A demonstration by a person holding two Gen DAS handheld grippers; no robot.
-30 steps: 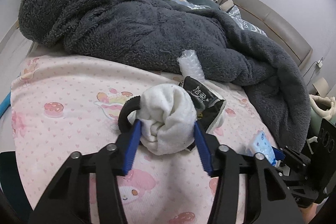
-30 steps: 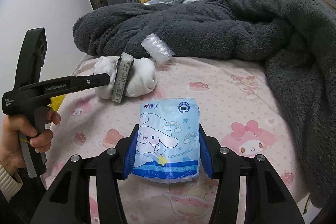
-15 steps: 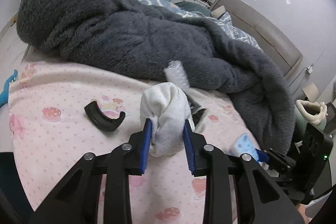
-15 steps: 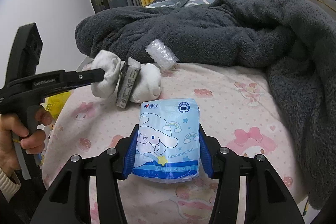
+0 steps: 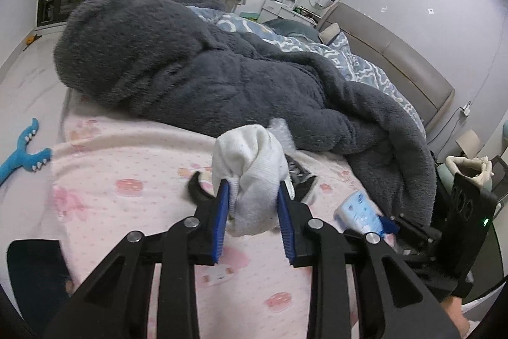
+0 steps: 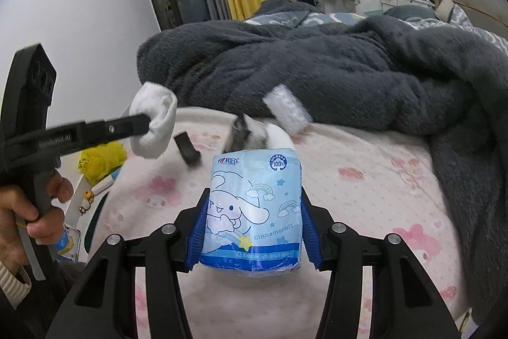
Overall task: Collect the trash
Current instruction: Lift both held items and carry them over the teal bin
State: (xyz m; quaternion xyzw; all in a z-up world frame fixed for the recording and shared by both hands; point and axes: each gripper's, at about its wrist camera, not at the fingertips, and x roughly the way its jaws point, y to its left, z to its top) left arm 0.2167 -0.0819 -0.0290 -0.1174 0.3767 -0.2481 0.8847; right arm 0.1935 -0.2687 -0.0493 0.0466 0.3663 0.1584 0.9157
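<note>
Pink bedsheet (image 6: 365, 189) lies below both grippers. Left gripper (image 5: 254, 205) clamps the white sock (image 5: 250, 177), lifted clear; right gripper (image 6: 252, 231) clamps the tissue pack (image 6: 254, 212). Keep both clamped firmly during transfer.

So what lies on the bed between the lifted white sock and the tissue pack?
In the right wrist view, a black curved piece lies between white sock and tissue pack.

Bare pink printed sheet (image 6: 365, 189) lies open ahead; the heaped dark grey fleece blanket (image 6: 333, 69) (bubble-wrap scrap (image 6: 287, 113) at its edge) blocks beyond.
</note>
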